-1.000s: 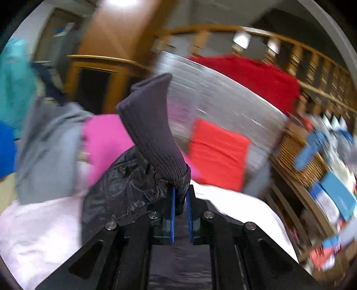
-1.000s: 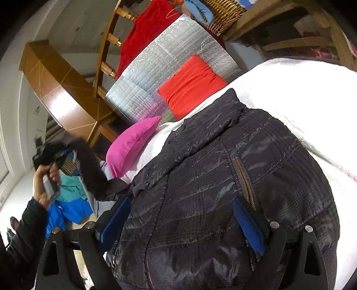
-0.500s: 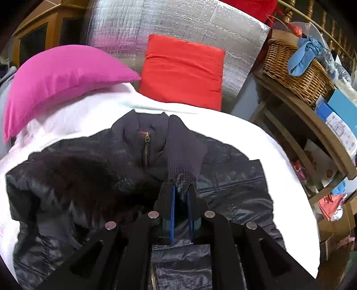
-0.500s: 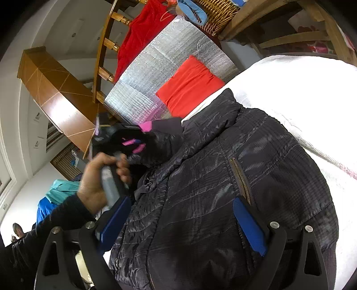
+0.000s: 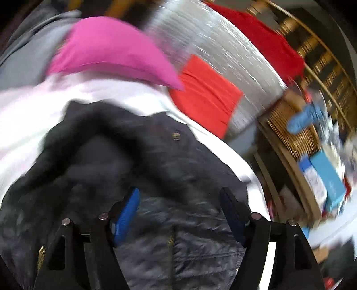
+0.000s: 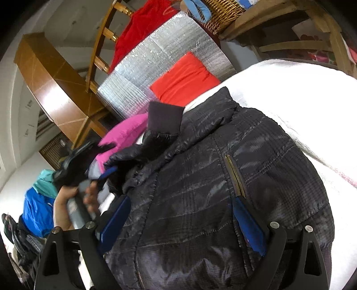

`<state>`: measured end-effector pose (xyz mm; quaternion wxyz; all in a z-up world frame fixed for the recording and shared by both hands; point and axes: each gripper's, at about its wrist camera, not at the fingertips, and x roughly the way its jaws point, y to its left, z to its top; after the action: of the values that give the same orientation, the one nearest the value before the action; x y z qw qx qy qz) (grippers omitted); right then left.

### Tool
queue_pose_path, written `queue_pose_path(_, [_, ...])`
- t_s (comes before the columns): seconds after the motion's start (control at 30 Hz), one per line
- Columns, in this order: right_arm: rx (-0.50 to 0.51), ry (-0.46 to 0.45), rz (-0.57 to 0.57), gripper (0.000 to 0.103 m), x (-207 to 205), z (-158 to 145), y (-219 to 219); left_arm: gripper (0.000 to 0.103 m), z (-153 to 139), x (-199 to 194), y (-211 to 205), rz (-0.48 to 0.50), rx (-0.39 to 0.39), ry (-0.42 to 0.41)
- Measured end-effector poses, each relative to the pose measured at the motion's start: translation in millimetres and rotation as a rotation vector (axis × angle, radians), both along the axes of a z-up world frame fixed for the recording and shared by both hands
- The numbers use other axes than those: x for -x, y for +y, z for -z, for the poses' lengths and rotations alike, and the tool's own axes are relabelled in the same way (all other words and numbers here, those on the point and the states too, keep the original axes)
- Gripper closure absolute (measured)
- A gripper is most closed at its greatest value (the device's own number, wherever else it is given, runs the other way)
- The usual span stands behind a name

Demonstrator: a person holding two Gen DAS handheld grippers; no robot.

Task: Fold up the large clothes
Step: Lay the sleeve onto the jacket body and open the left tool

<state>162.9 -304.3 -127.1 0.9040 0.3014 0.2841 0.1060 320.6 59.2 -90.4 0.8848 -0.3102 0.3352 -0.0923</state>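
Here, white bedcover (image 6: 290,93), foil headboard (image 6: 160,64), wicker basket (image 6: 223,13)

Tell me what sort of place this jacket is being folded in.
Probably a lived-in bedroom: the black jacket lies on a white-covered bed with a pink pillow and red pillow at its head, and a wicker basket on a cluttered wooden shelf beside it.

One dark jacket (image 6: 212,178) lies on the white bed (image 6: 301,93). Two cushions sit at the bed's head edge: one pink (image 5: 111,49), one red (image 5: 205,93). One wicker basket (image 5: 290,125) stands past the bed's side edge. Two grippers show, left (image 5: 179,214) and right (image 6: 178,223), each with two fingers.
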Motion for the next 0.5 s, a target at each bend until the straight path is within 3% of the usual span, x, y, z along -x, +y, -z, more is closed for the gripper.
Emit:
queue_pose_path(0.13, [-0.056,0.108,-0.038,0.008,-18.7,-2.3,0.9,0.028,31.9,27.2,26.8,-0.111,0.042,0.011])
queue_pose_path(0.3, [-0.165,0.125,-0.125,0.008,-89.4,-30.9,14.3,0.028,48.7,31.2,38.0,-0.156,0.064,0.020])
queue_pose_path(0.5, [-0.339,0.306,-0.089,0.010,-187.3,6.2,30.6,0.028,37.4,35.5,46.2,-0.169,0.100,-0.034])
